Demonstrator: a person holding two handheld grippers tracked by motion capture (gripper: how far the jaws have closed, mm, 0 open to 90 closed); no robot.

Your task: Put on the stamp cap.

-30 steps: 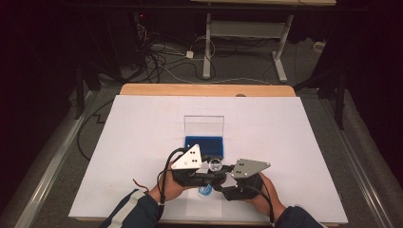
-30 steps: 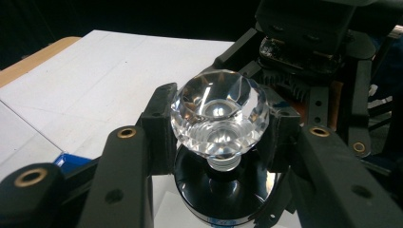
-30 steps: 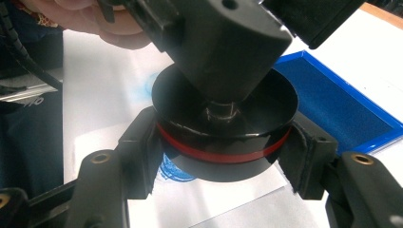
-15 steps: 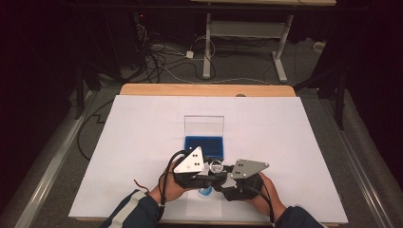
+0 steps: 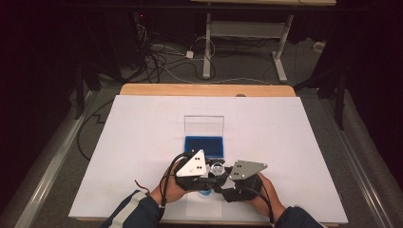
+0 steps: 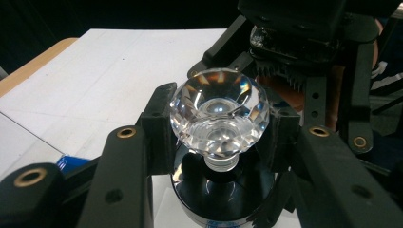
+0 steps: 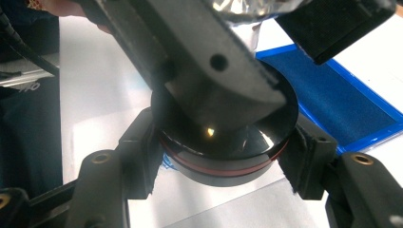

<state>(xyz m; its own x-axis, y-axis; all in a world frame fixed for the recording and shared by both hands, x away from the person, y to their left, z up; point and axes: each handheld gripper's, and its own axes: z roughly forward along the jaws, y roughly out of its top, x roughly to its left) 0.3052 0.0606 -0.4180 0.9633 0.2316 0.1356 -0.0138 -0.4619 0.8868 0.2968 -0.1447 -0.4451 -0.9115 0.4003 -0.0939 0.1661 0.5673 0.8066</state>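
Note:
A clear faceted crystal knob (image 6: 219,111) stands on a round black base (image 6: 218,194) near the table's front edge. My left gripper (image 6: 219,129) is shut on the knob, one pad on each side of it. In the right gripper view, my right gripper (image 7: 223,159) is shut around the black base (image 7: 223,142), below the left gripper's jaw. In the high view both grippers meet at the knob (image 5: 217,167), the left gripper (image 5: 192,168) beside the right gripper (image 5: 242,173), with a hand behind each.
An open case with a blue lining (image 5: 204,145) and an upright clear lid (image 5: 204,126) lies just beyond the grippers. The white table cover (image 5: 294,142) stretches to both sides. Desk legs and cables (image 5: 157,57) are on the floor past the far edge.

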